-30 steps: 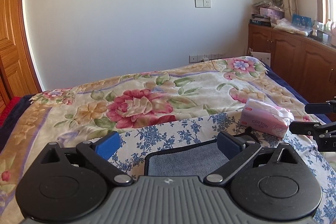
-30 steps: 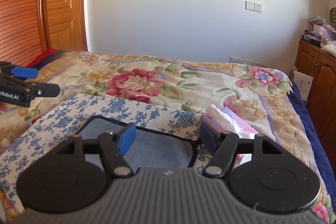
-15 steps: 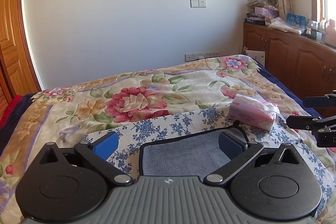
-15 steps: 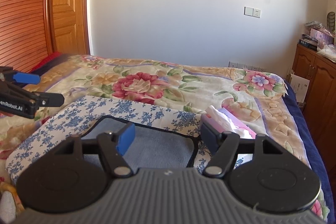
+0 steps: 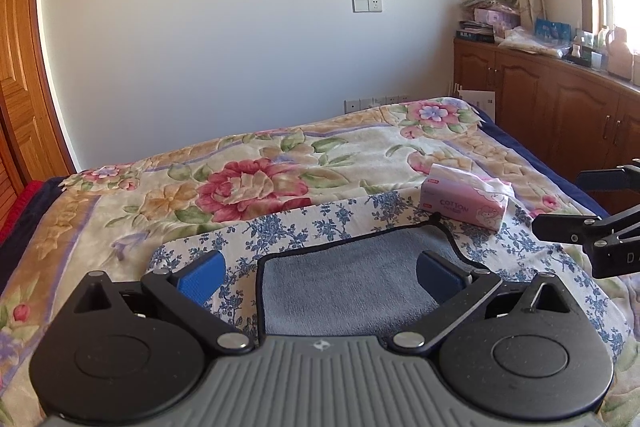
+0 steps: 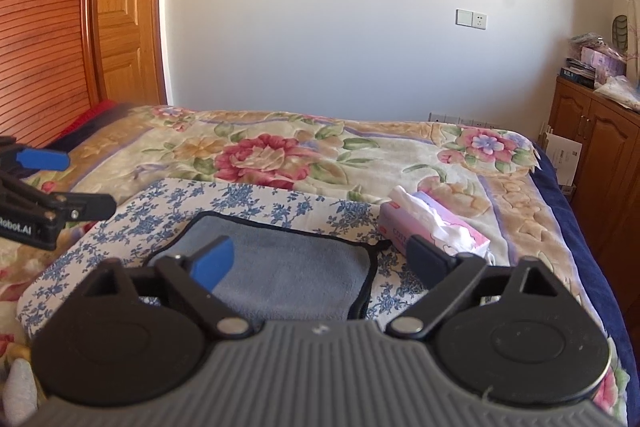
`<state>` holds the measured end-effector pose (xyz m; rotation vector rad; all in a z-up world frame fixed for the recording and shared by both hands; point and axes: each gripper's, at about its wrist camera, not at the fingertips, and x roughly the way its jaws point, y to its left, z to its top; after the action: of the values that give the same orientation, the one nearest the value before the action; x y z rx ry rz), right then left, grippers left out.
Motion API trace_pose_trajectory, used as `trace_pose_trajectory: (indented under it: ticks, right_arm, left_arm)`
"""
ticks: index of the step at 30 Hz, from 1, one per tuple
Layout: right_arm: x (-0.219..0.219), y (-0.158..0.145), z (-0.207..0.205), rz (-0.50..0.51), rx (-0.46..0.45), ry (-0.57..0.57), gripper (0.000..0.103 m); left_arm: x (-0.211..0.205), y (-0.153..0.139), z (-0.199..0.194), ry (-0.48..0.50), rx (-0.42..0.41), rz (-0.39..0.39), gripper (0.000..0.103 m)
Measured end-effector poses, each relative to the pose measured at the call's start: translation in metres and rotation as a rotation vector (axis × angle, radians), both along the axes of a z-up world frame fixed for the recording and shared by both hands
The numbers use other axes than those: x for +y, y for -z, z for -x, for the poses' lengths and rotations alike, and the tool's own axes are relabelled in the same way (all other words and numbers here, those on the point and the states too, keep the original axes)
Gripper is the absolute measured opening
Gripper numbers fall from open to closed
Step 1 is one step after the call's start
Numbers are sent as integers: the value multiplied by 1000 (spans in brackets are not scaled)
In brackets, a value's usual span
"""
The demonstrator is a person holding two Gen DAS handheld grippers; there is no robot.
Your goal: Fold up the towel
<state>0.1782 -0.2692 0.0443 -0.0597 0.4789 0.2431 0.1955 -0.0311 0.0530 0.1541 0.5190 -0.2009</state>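
A grey towel (image 5: 344, 275) with a black hem lies flat on a blue-flowered white cloth (image 5: 304, 227) on the bed; it also shows in the right wrist view (image 6: 288, 267). My left gripper (image 5: 320, 275) is open and empty, held above the towel's left part. My right gripper (image 6: 320, 259) is open and empty, above the towel's right part. Each gripper shows at the edge of the other's view: the right one (image 5: 584, 203), the left one (image 6: 64, 183).
A pink tissue pack (image 5: 464, 201) lies on the cloth by the towel's far right corner, also seen in the right wrist view (image 6: 432, 231). A floral blanket (image 5: 260, 171) covers the bed. Wooden cabinets (image 5: 560, 107) stand to the right, a wooden door (image 6: 124, 7) to the left.
Both grippers have drawn back and risen a little, so more of the towel and the cloth shows. Both stay open and empty.
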Motion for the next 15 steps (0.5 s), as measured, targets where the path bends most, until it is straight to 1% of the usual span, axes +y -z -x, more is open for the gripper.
trace_pose_trajectory:
  ticks: [2, 11, 15]
  right_arm:
    - [-1, 1, 3, -1, -2, 6, 103]
    - [2, 7, 19, -1, 16, 13, 103]
    - [2, 7, 31, -16, 18, 19, 103]
  left_arm:
    - [1, 2, 4, -1, 1, 8, 103]
    - [4, 10, 26, -25, -8, 16, 103]
    - [6, 12, 36, -30, 13, 25, 103]
